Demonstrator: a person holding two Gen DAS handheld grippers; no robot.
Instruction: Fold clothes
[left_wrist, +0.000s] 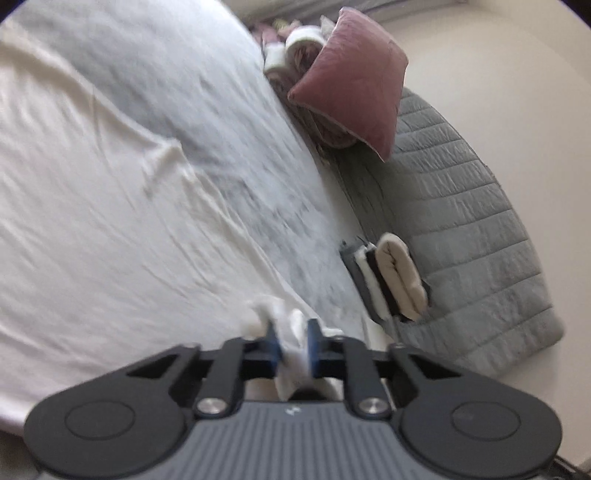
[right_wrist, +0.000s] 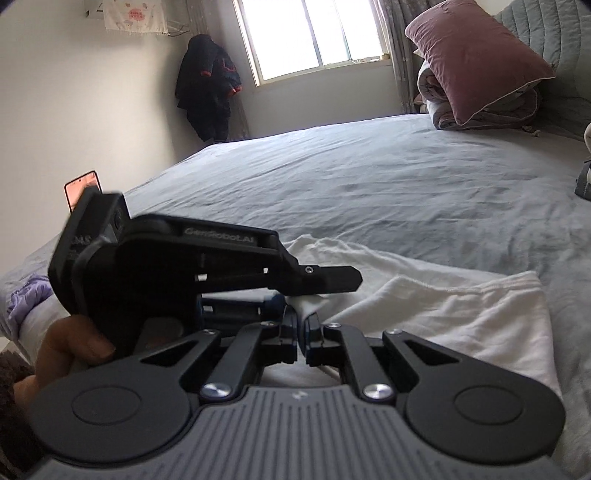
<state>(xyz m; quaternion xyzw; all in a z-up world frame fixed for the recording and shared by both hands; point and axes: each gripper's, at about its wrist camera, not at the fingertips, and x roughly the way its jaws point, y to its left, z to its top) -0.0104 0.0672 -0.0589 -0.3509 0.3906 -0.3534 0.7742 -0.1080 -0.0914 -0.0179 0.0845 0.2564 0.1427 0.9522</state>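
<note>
Bed sheet (right_wrist: 369, 177) grey, creased; window (right_wrist: 310, 33); pillow (right_wrist: 476, 62); garment (right_wrist: 461, 314) seemingly white

Bed sheet (right_wrist: 369, 177): pale grey, creased, spread over the whole mattress
Pillow (right_wrist: 476, 62): dusty pink with light piping; it lies tilted on a rolled quilt (right_wrist: 436, 99) near the headboard
Headboard (left_wrist: 472, 206): grey, padded, stitched in rows
Folded pile (left_wrist: 388, 277): cream, white and dark pieces stacked just beside the headboard
Window (right_wrist: 314, 33): bright; patterned curtain (right_wrist: 400, 55) at its right edge
Dark jacket (right_wrist: 208, 85): hangs in the corner (orange trim shows)
Phone (right_wrist: 79, 188): upright at the bed's left edge; pinkish screen
Lilac cloth (right_wrist: 27, 295): crumpled at the bed's near-left edge
</note>
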